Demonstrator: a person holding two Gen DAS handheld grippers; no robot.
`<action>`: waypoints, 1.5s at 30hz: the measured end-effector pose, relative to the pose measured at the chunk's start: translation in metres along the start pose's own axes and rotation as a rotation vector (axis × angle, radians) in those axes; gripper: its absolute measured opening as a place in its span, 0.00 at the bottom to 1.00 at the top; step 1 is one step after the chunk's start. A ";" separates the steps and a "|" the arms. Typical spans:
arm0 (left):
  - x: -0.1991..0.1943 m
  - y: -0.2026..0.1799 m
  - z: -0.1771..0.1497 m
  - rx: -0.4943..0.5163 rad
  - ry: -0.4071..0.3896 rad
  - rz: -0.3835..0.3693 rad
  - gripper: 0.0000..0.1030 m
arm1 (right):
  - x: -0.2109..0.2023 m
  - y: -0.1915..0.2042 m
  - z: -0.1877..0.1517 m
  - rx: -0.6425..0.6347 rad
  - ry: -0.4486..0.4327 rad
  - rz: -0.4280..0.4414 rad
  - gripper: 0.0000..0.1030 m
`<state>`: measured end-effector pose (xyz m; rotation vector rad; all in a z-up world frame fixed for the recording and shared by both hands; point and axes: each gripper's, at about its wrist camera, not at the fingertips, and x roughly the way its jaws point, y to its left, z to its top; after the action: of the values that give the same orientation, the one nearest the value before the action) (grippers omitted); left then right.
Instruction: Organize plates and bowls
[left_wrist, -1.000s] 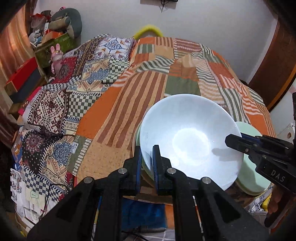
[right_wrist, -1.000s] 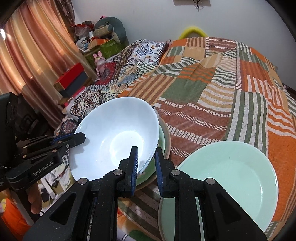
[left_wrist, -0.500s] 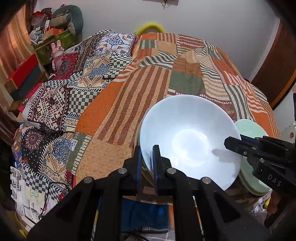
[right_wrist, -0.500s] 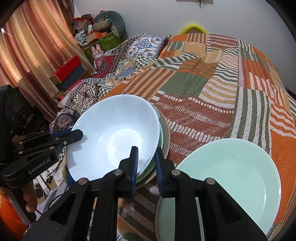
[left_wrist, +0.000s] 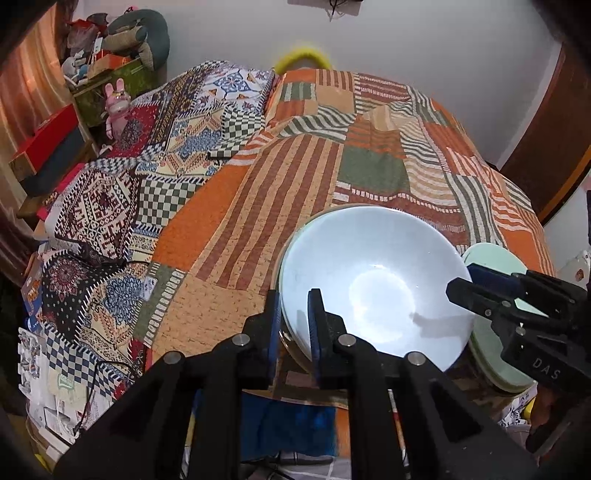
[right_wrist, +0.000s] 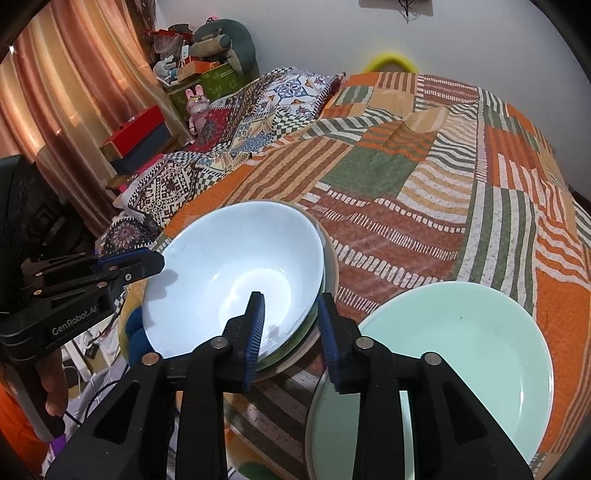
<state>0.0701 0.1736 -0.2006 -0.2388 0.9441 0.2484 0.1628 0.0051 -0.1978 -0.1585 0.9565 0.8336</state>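
Seemingly three stacked bowls (right_wrist: 236, 273), one plate (right_wrist: 461, 354).

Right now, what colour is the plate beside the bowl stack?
Pale mint green plate, seen best in the right wrist view.

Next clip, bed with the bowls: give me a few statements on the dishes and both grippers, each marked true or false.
1. The white bowl sits nested on other dishes. True.
2. The right gripper is clamped shut on the bowl's rim. False: its jaws stand open, one finger inside the bowl and one outside.
3. The left gripper straddles the bowl's rim. True.
4. The green plate is stacked on top of the white bowl. False: it lies beside the bowl stack on the quilt.
5. The white bowl holds food. False: it looks empty.
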 end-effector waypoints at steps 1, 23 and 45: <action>-0.003 0.001 0.000 0.001 -0.010 0.000 0.18 | -0.002 -0.001 0.000 0.002 -0.004 -0.001 0.34; 0.031 0.036 -0.009 -0.137 0.075 -0.151 0.43 | 0.019 -0.011 0.000 0.090 0.047 0.025 0.46; 0.045 0.023 -0.010 -0.102 0.123 -0.177 0.33 | 0.036 -0.011 -0.001 0.107 0.089 0.035 0.38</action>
<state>0.0811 0.1971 -0.2454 -0.4331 1.0262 0.1201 0.1808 0.0175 -0.2287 -0.0874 1.0879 0.8113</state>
